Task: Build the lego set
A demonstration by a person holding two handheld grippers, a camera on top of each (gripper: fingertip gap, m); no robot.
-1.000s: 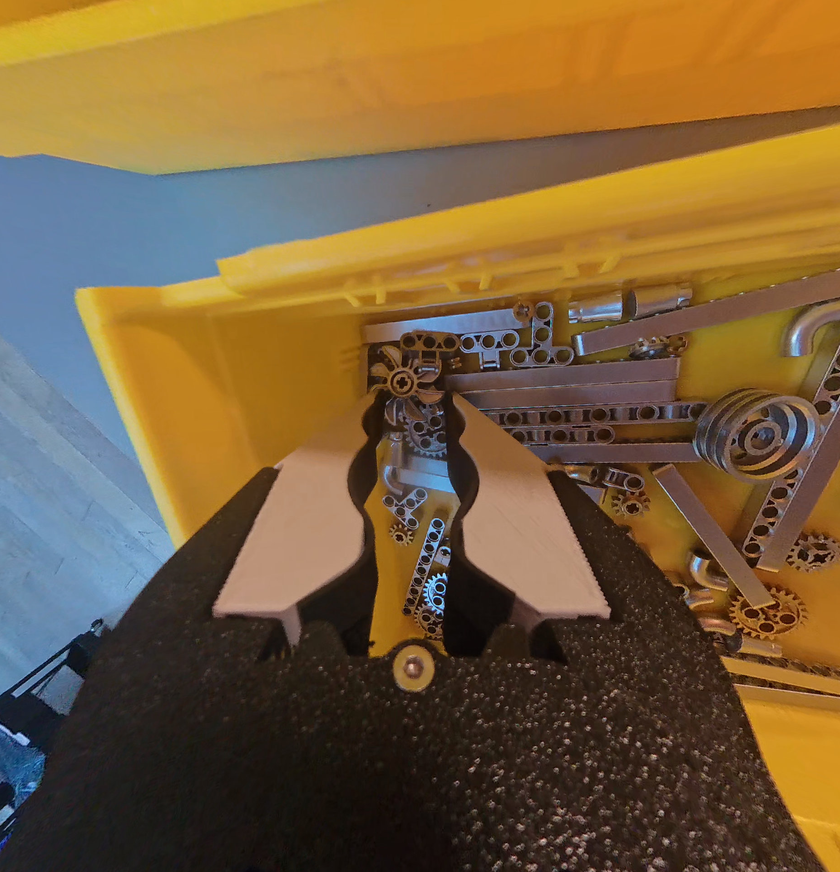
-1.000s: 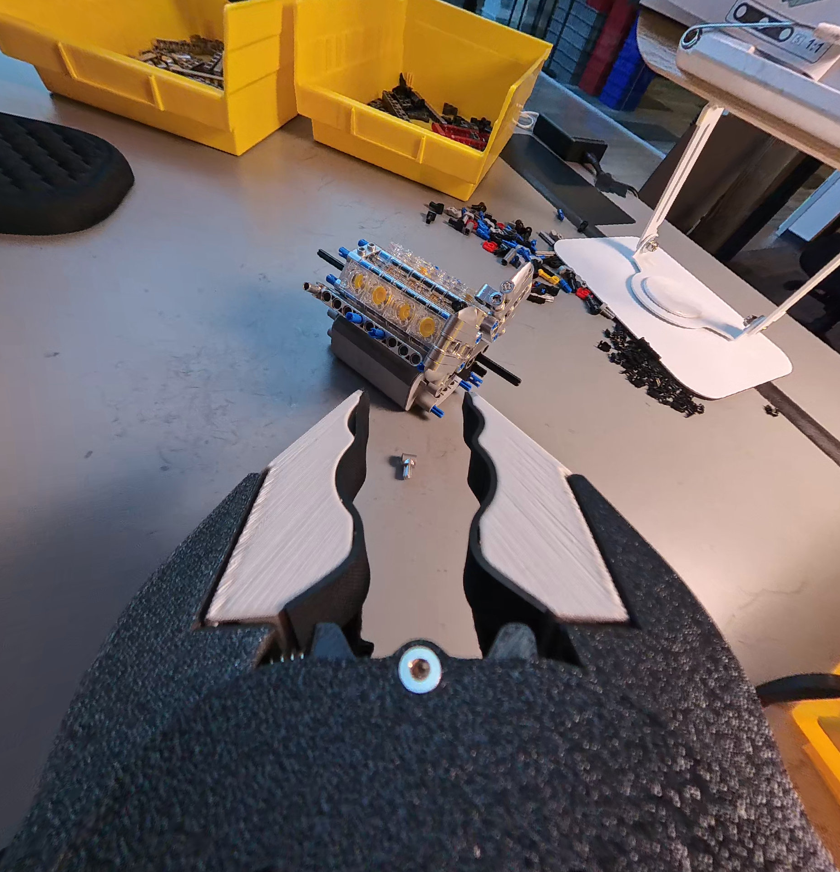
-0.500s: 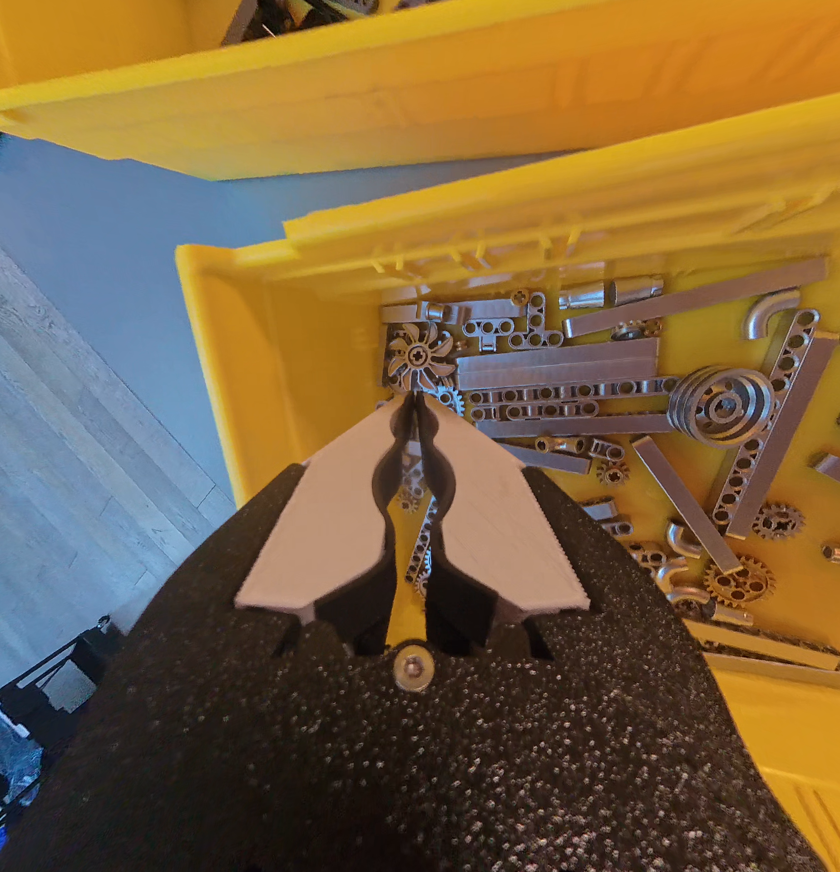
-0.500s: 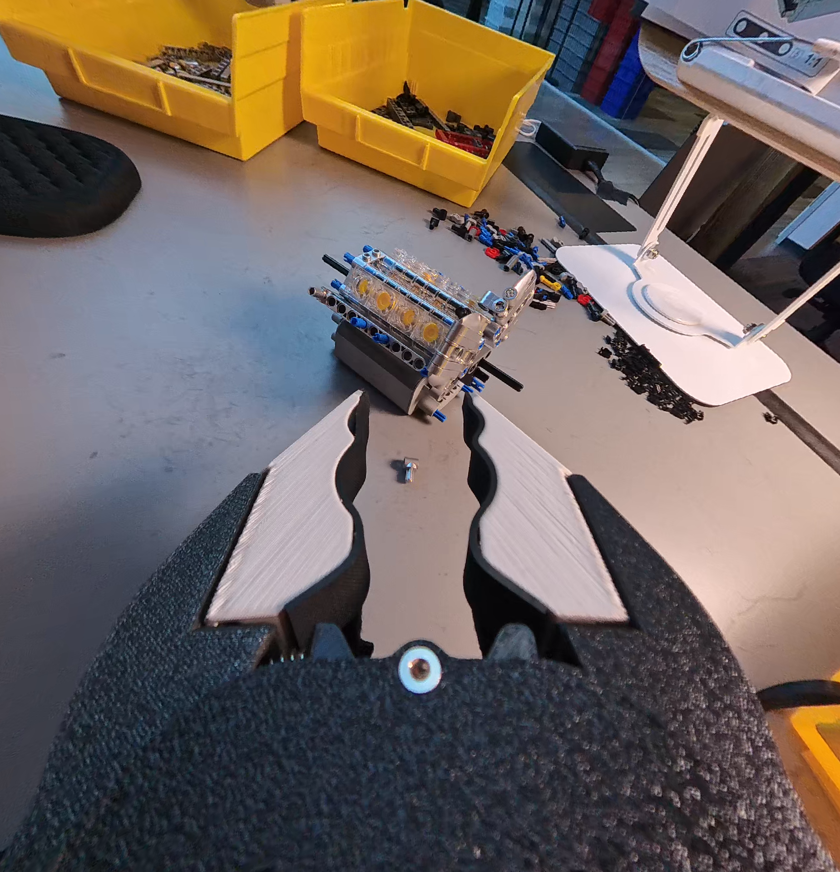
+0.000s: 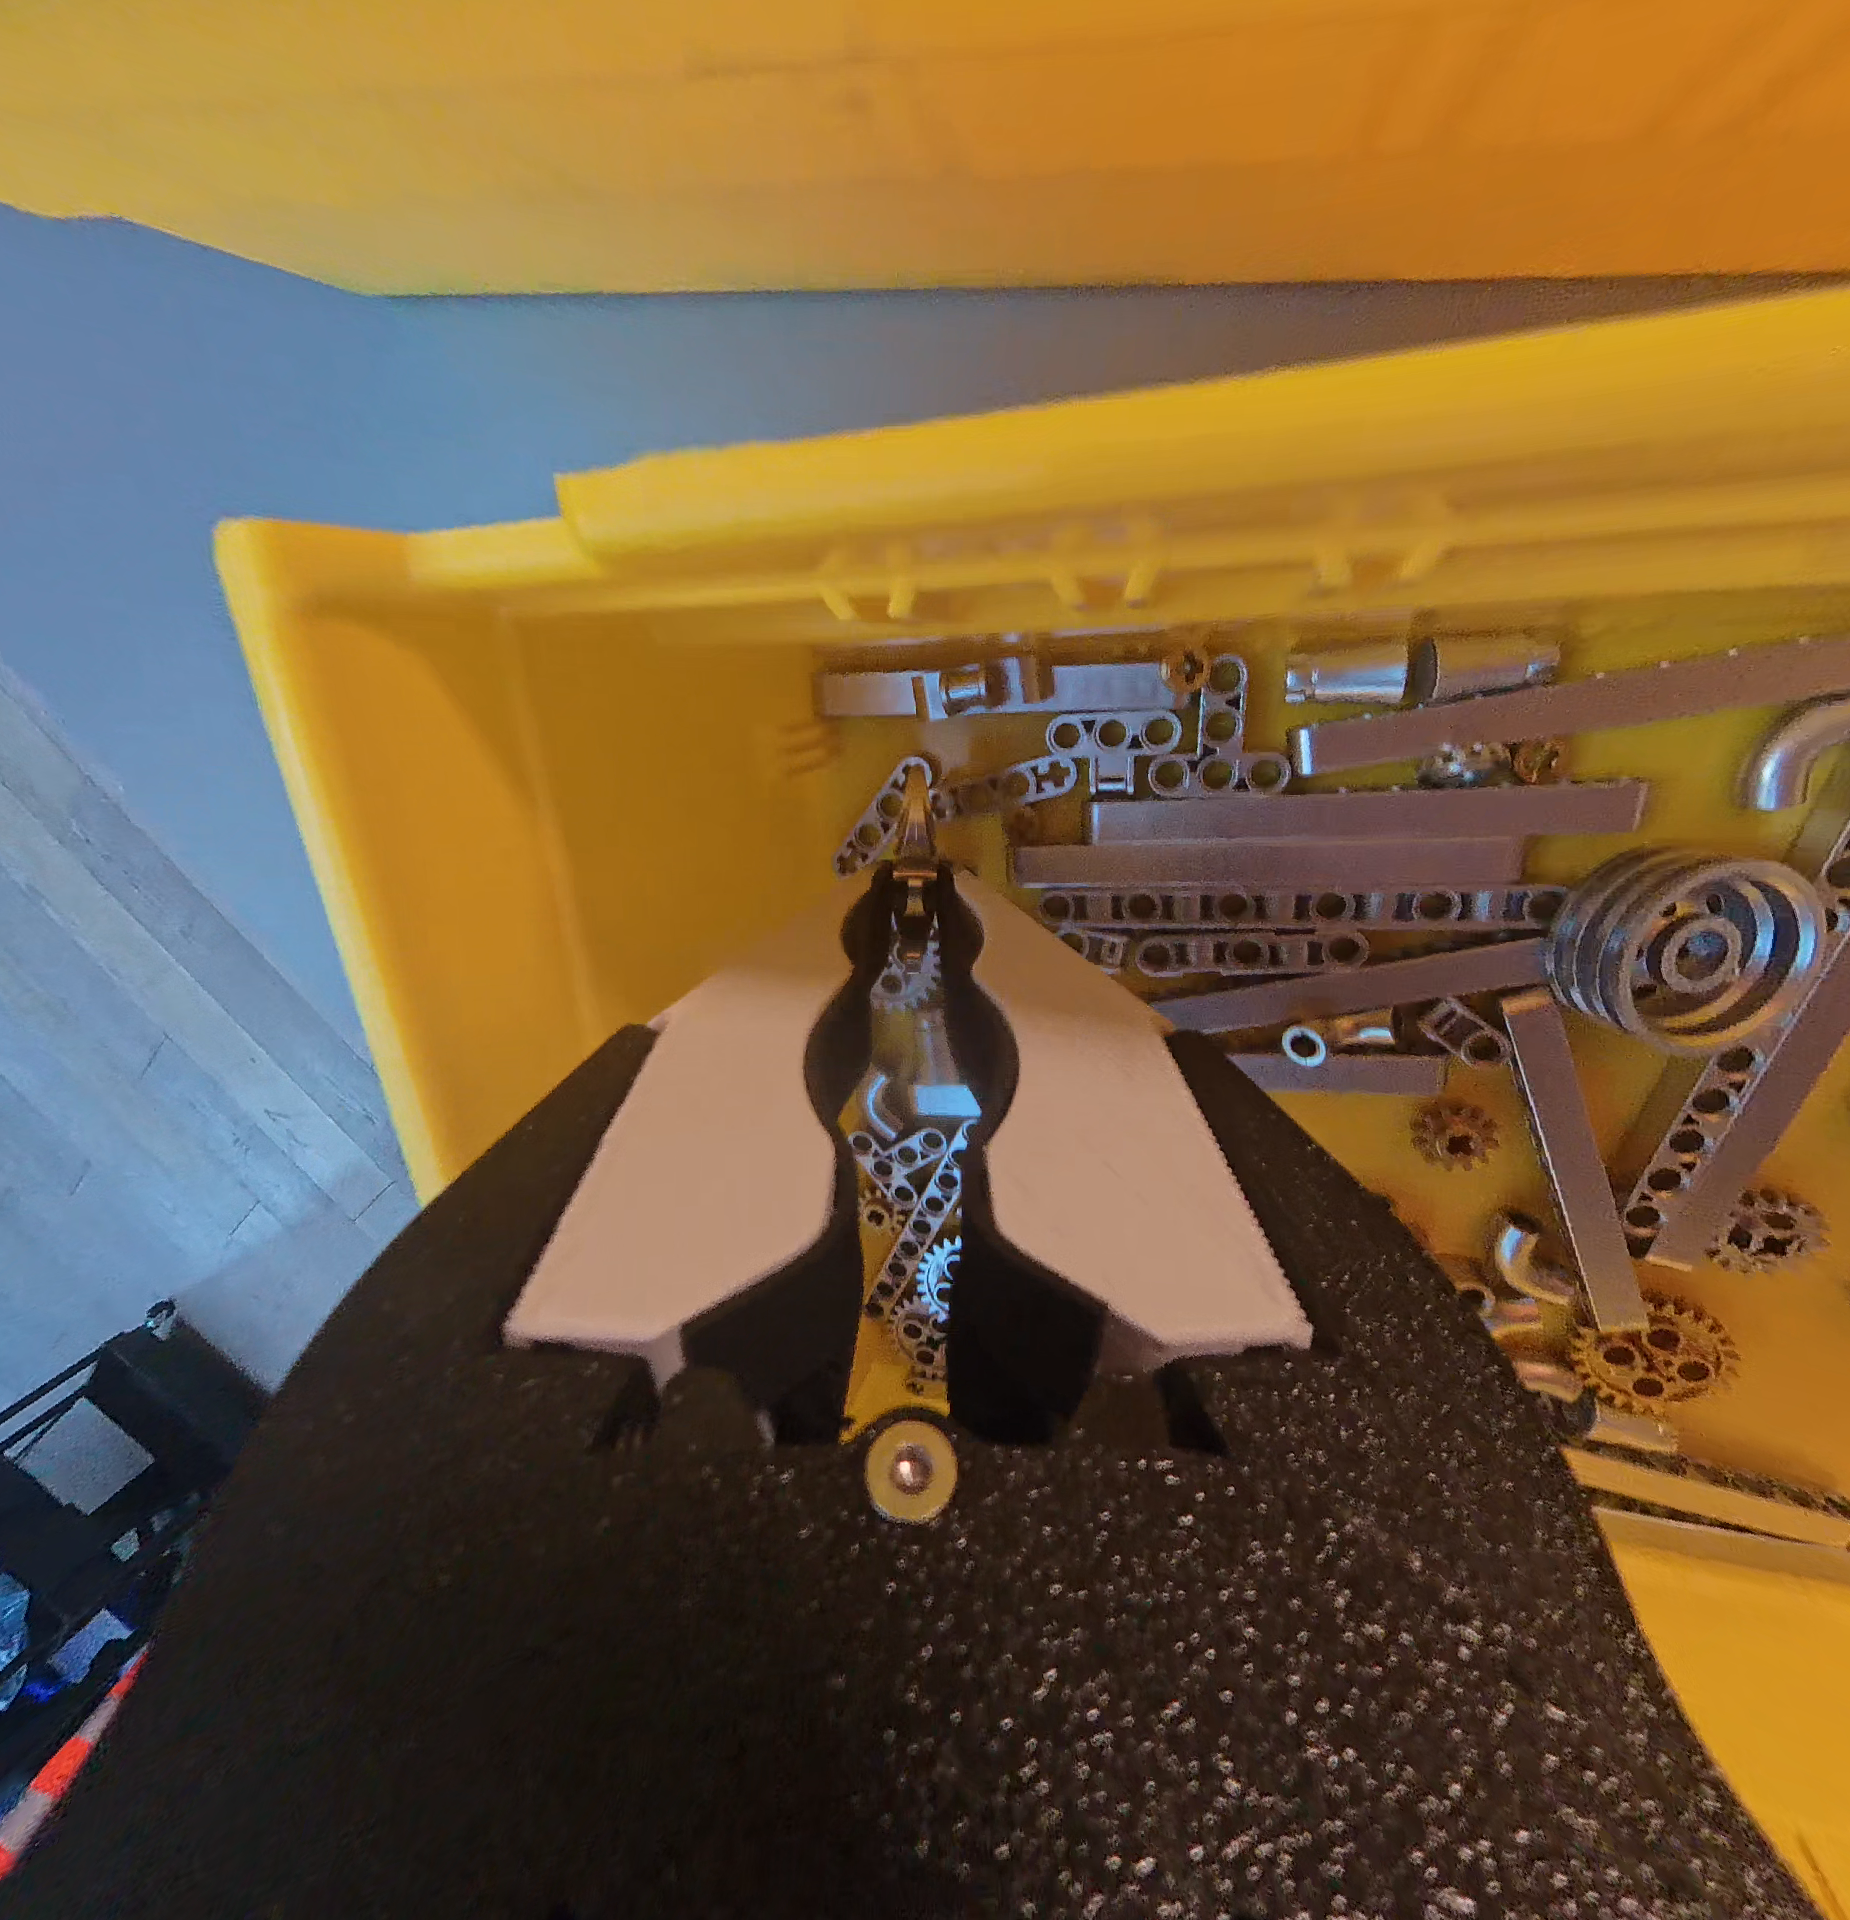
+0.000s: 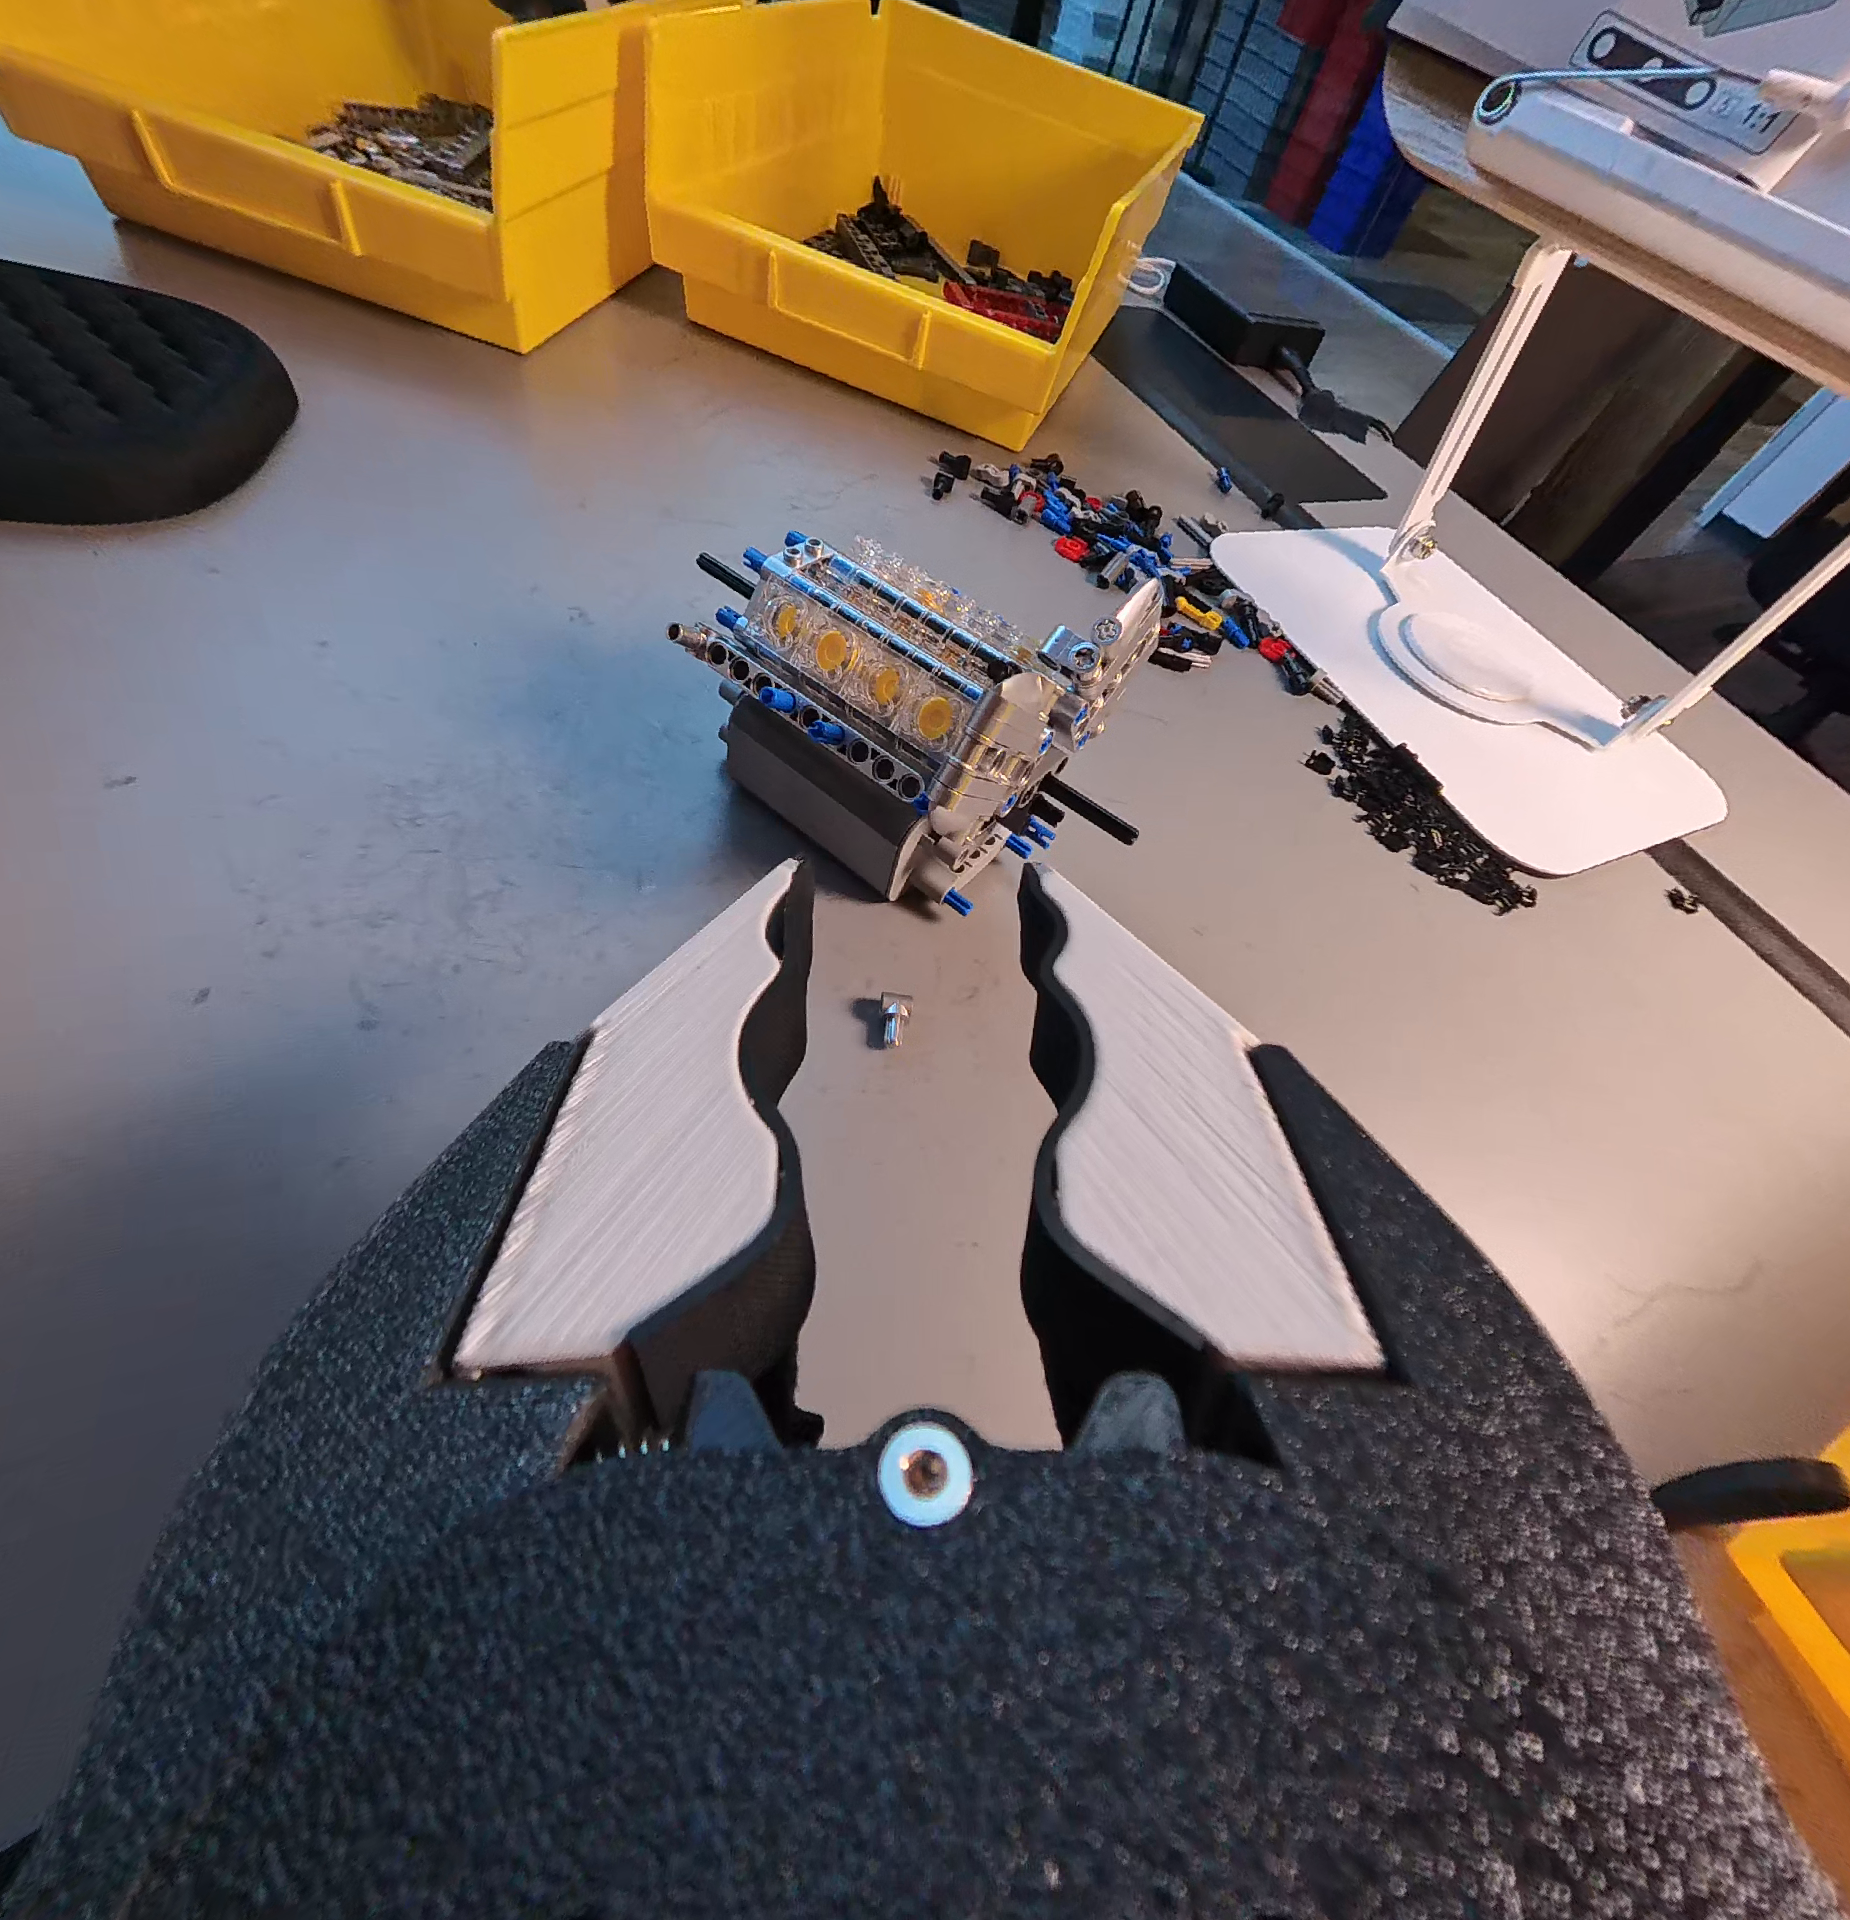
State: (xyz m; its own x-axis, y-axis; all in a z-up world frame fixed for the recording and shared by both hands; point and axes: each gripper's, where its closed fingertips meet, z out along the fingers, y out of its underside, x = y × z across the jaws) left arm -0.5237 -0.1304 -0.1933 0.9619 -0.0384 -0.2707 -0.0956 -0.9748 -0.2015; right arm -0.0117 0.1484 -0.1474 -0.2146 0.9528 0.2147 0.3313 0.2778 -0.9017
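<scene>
Left tool (image 5: 913, 902): clenched on a small grey piece (image 5: 913, 831), seen edge-on, which projects just past its tips; its kind cannot be told. The tool is inside a yellow bin (image 5: 464, 831), near the bin's left corner. Grey perforated beams (image 5: 1295, 906) lie to the right of the tips, and a ribbed grey pulley wheel (image 5: 1685, 951) lies farther right. Small gears (image 5: 1648, 1351) are scattered on the bin floor at lower right. A second yellow bin (image 5: 900, 125) crosses the view ahead of the tool.

Right tool (image 6: 910, 883): released, jaws well apart, holding nothing, above a grey worktop (image 6: 329, 831). A small silver pin (image 6: 890, 1016) lies on the worktop between the jaws, touching neither. A brick-built engine block (image 6: 900, 717) stands just ahead of the tips. Ahead and to the right are loose small parts (image 6: 1108, 530) and a white stand base (image 6: 1472, 717). Two yellow bins (image 6: 869, 208) stand farther ahead; a black padded object (image 6: 90, 395) lies ahead to the left.
</scene>
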